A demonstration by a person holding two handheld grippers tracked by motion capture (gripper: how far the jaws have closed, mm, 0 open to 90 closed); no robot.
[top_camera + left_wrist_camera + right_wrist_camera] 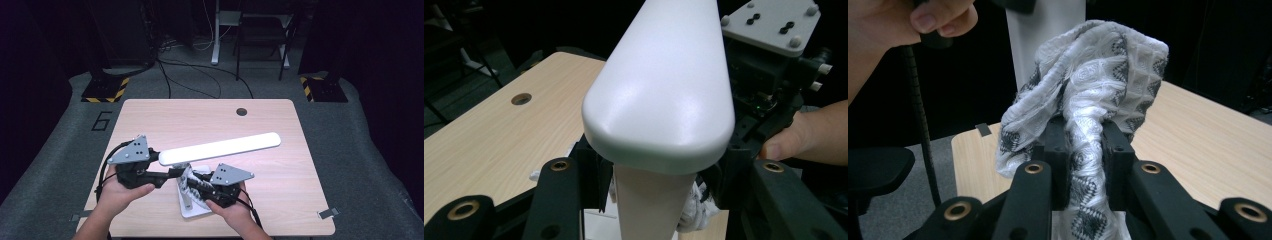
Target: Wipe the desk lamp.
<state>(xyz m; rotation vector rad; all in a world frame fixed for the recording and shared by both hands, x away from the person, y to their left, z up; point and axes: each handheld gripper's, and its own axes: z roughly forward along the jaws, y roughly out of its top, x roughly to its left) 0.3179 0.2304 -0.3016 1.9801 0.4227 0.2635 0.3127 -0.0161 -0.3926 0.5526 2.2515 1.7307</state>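
In the high view, the left gripper (175,173) is clamping the stem of a white desk lamp (220,148), probably to keep it steady. Just to the right of it, the right gripper (192,184) is holding a patterned cloth (188,180) against the stem, apparently for wiping. The lamp base (196,209) is partly covered by the hands.

In the left gripper view, the jaws are standing half apart on both sides of the stem (649,205), directly under the lamp head (661,95); the contact itself is hidden.

In the right gripper view, the jaws are pinching the bunched cloth (1088,90) tightly, and the stem (1045,35) is rising just behind it. The desk (1208,145) is lying beyond.
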